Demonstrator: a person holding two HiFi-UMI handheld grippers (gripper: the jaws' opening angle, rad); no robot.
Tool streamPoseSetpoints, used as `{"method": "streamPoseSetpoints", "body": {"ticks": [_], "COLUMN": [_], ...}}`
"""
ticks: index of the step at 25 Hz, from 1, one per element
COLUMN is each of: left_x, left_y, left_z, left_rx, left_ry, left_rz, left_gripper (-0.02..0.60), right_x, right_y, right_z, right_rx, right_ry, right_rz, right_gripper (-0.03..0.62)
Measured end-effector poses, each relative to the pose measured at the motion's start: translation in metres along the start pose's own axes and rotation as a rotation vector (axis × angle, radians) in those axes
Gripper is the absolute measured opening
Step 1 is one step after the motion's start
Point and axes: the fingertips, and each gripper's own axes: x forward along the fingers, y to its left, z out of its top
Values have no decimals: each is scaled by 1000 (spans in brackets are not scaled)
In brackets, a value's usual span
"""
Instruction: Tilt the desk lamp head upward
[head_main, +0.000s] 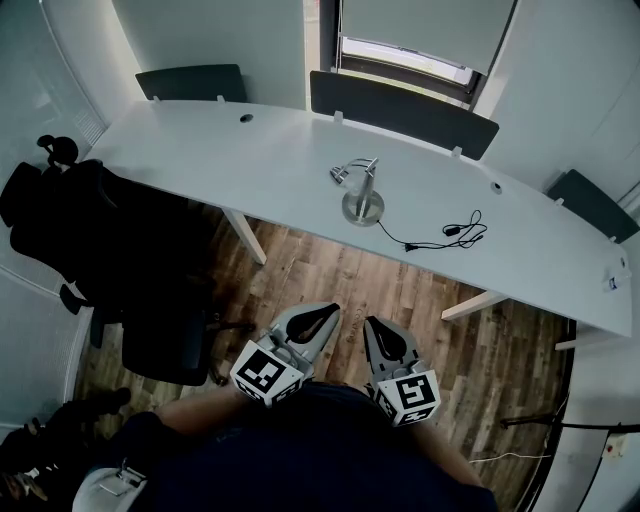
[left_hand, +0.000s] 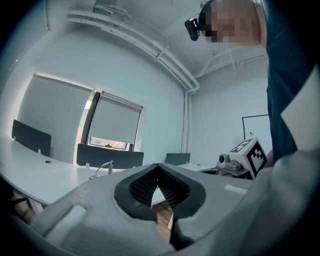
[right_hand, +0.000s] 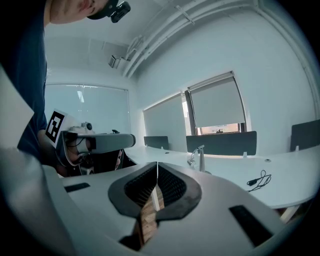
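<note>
A small silver desk lamp (head_main: 361, 192) stands on a round base near the middle of the long white curved desk (head_main: 200, 160), its head bent down to the left. The lamp (right_hand: 199, 158) shows beyond the right jaws, and the lamp (left_hand: 101, 169) shows far off, left of the left jaws. Its black cord (head_main: 448, 236) lies coiled to the right. Both grippers are held close to the person's body, well short of the desk. My left gripper (head_main: 325, 312) and my right gripper (head_main: 375, 325) are shut and empty.
A black office chair (head_main: 110, 260) stands at the left, by the desk's near edge. Dark divider panels (head_main: 400, 110) line the desk's far side. White desk legs (head_main: 245, 235) stand on the wooden floor (head_main: 340, 280) between me and the desk.
</note>
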Motion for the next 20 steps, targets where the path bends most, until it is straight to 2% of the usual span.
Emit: {"method": "streamPoseSetpoints", "body": {"ticks": [5,13,17,20], "left_x": [47,132,168,188], "left_y": [67,190,234,253], "left_z": [-2,15,12,9], "left_rx": [4,68,81,93], "left_ry": [-5,26,36,43], "left_rz": [-22,-121,-158,-157], "left_gripper": [6,6,6,6], "right_x": [65,185,228,245], "right_y": [-38,-99,-129,-150], "right_z": [5,43,42,38], "right_rx": [-22,-23,0,18], "right_ry": [18,64,91,108], "right_rz": [-36,-132,-198,-217], "right_gripper": [12,12,12,12]}}
